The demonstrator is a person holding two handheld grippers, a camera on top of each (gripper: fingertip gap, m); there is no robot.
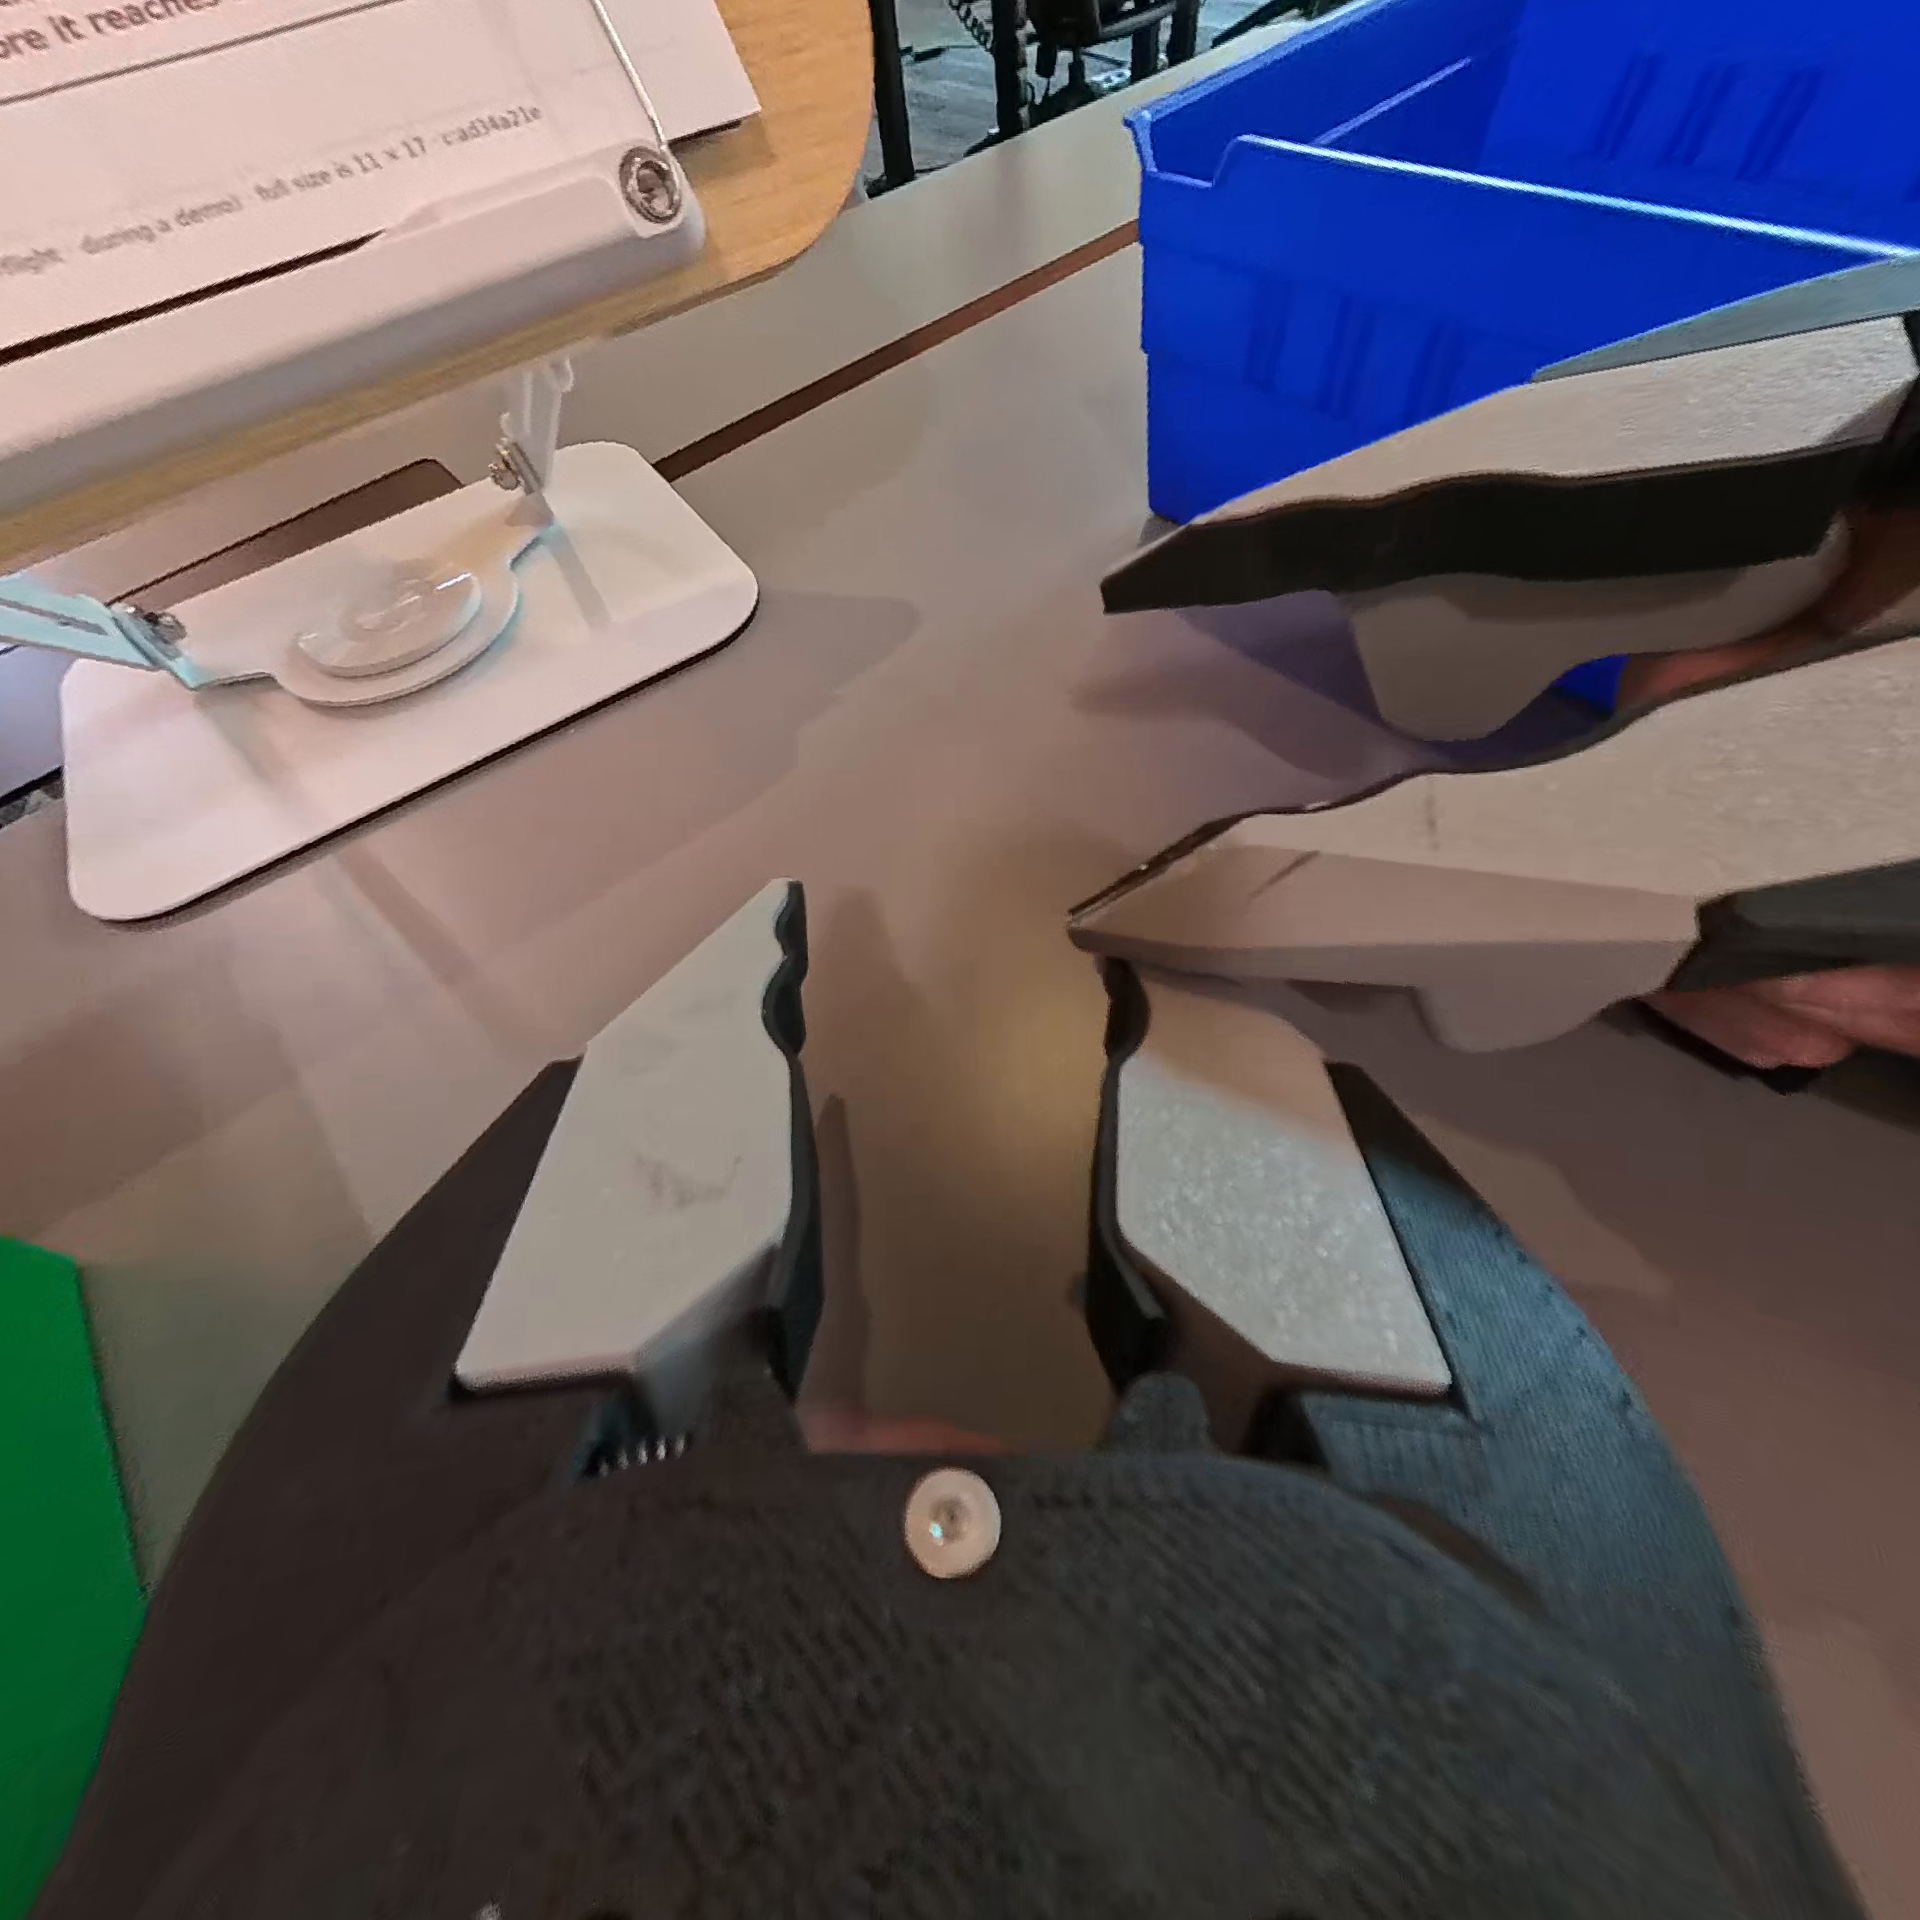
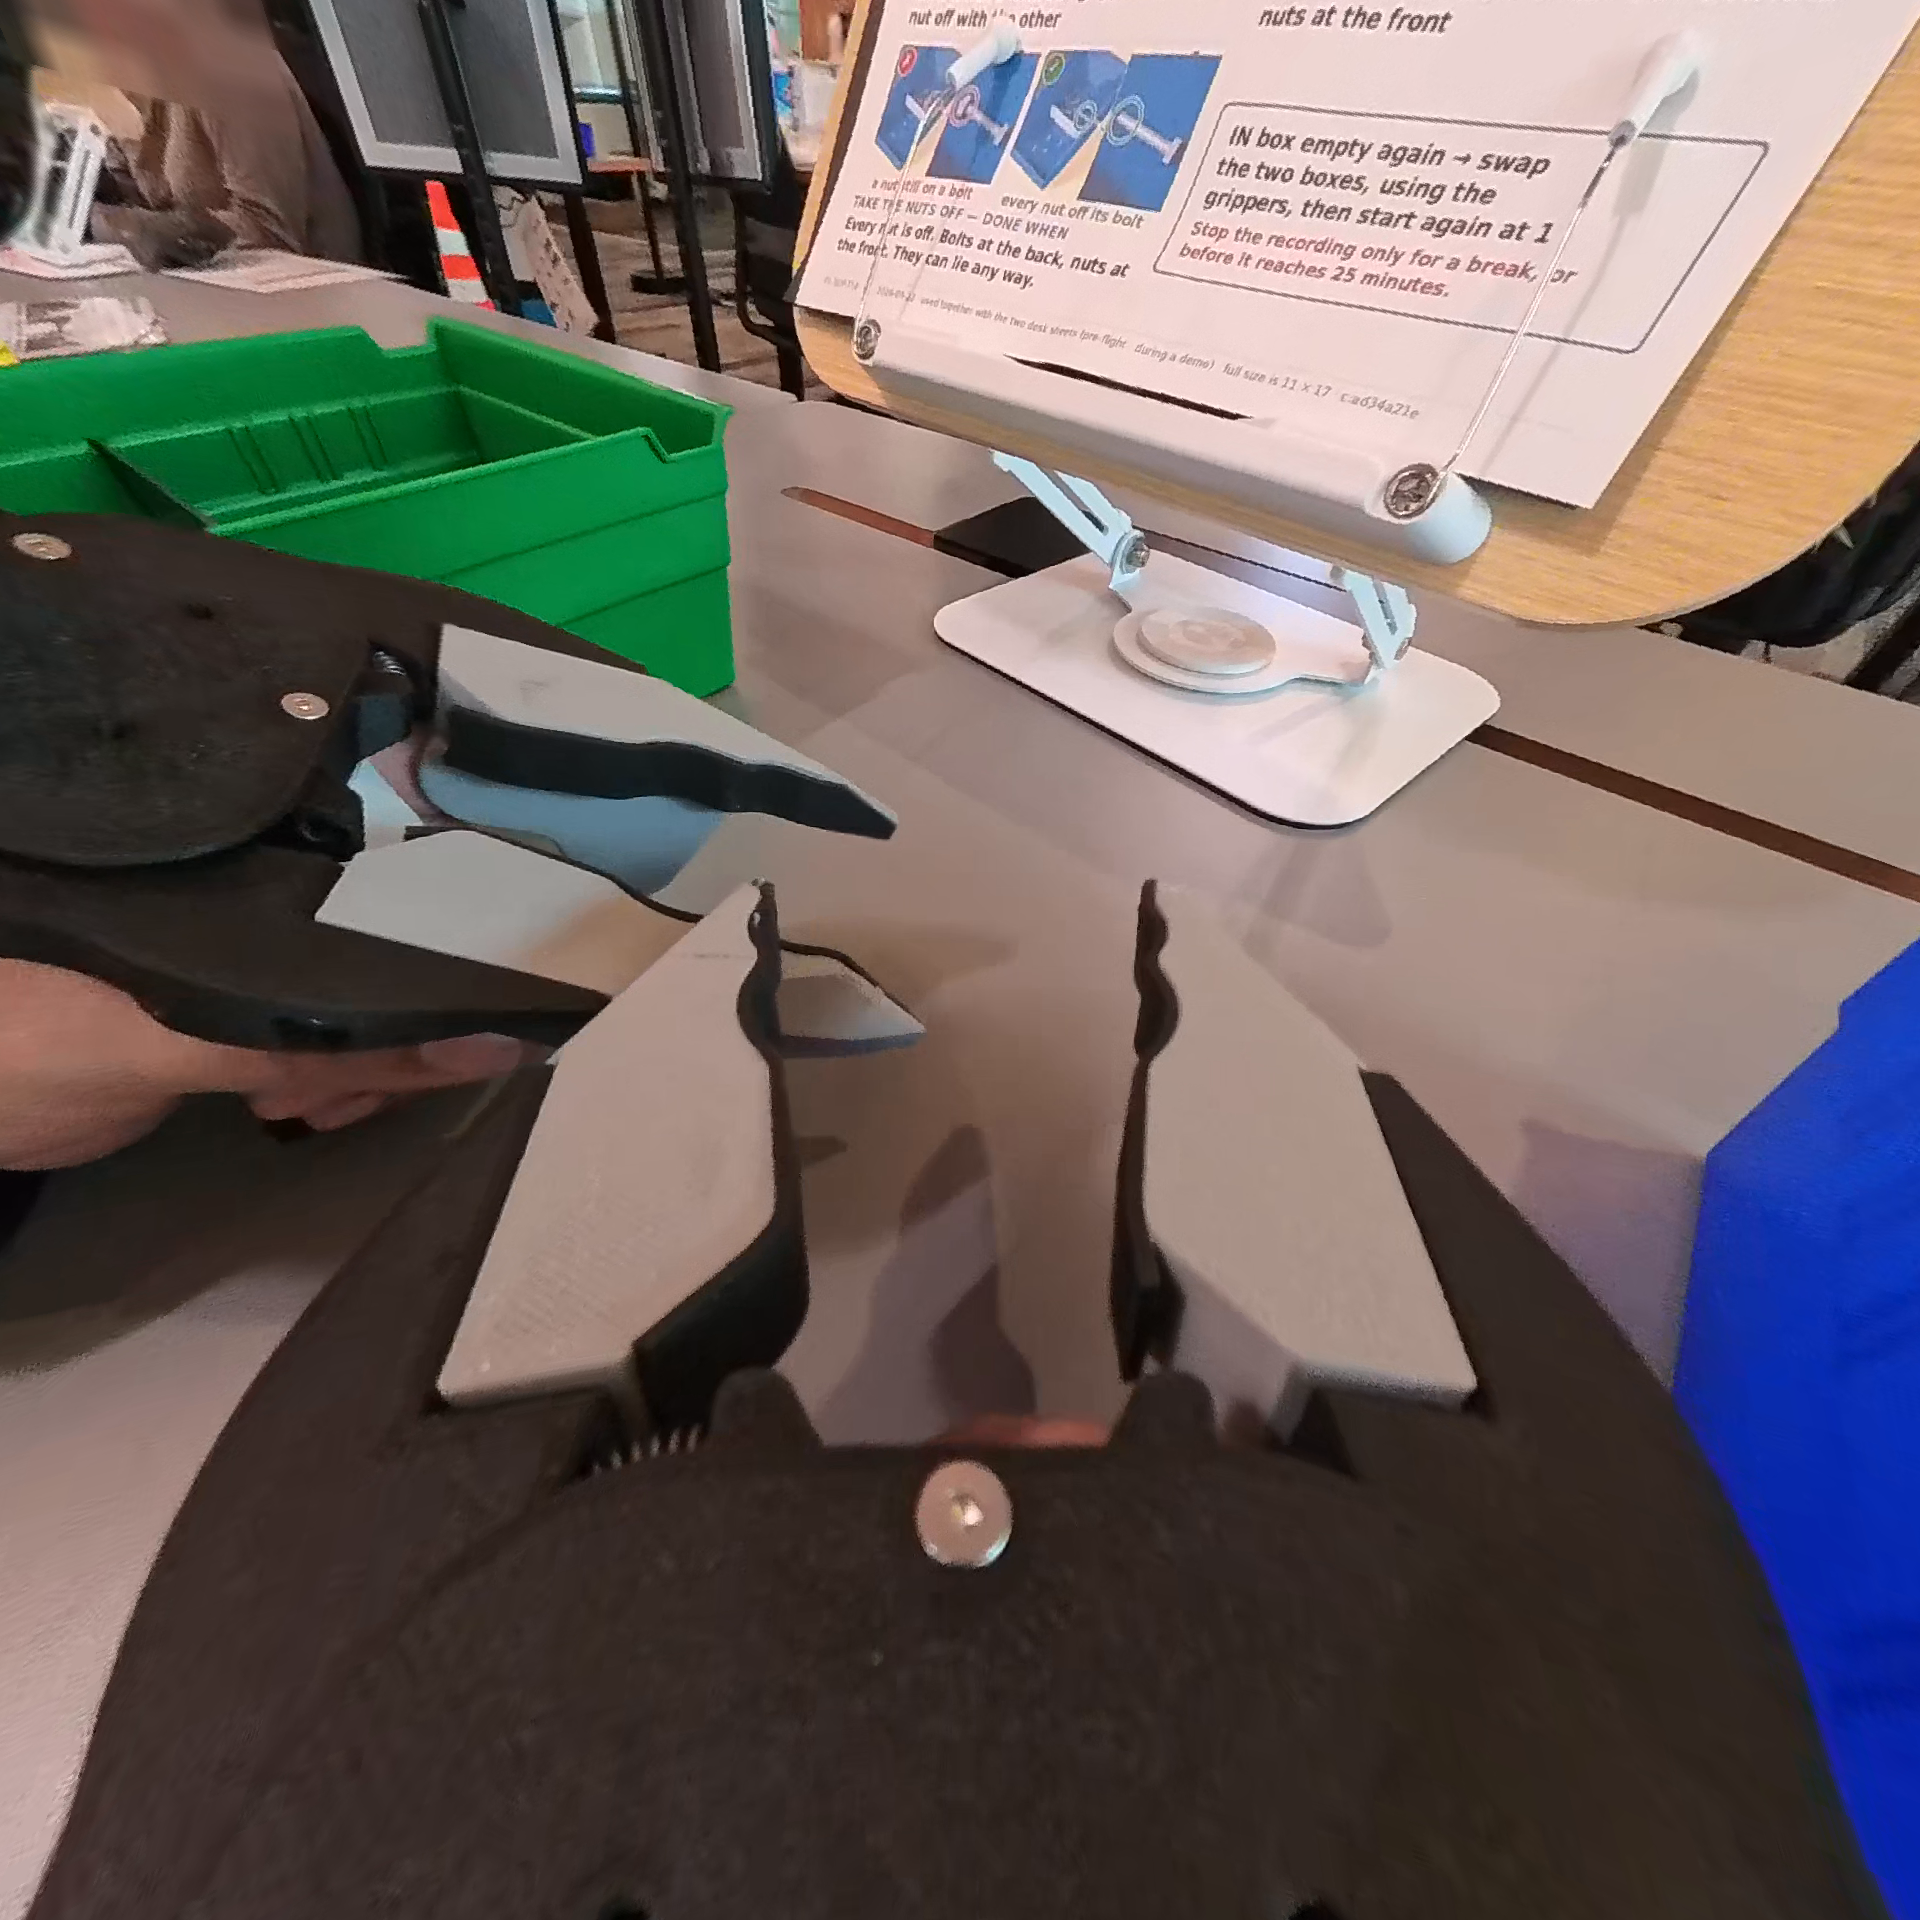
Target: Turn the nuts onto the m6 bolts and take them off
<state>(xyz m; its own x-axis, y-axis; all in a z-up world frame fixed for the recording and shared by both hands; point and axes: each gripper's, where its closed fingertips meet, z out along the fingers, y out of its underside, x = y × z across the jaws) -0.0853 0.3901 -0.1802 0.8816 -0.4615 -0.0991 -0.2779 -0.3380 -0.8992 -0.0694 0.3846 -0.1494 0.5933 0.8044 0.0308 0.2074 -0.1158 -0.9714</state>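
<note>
Both empty! The left tool (image 1: 951, 940) hung with jaws spread wide over the grey table (image 1: 914, 727), gripping nothing; the right tool (image 2: 956, 914) gaped just as wide, also bare, and the two crossed tips near the white document stand (image 2: 1226, 717). No nuts or bolts showed anywhere. A green bin (image 2: 416, 468) sat left of the stand, a blue bin (image 1: 1403, 291) to its right. Behind the stand, dark frames and an orange-striped cone (image 2: 457, 244) filled the room. A hand (image 2: 135, 1070) gripped the left tool from below.

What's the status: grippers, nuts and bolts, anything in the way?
Left gripper open, empty. Right gripper open, empty. No nuts or bolts visible; green bin looks empty. Table between them bare.
</note>
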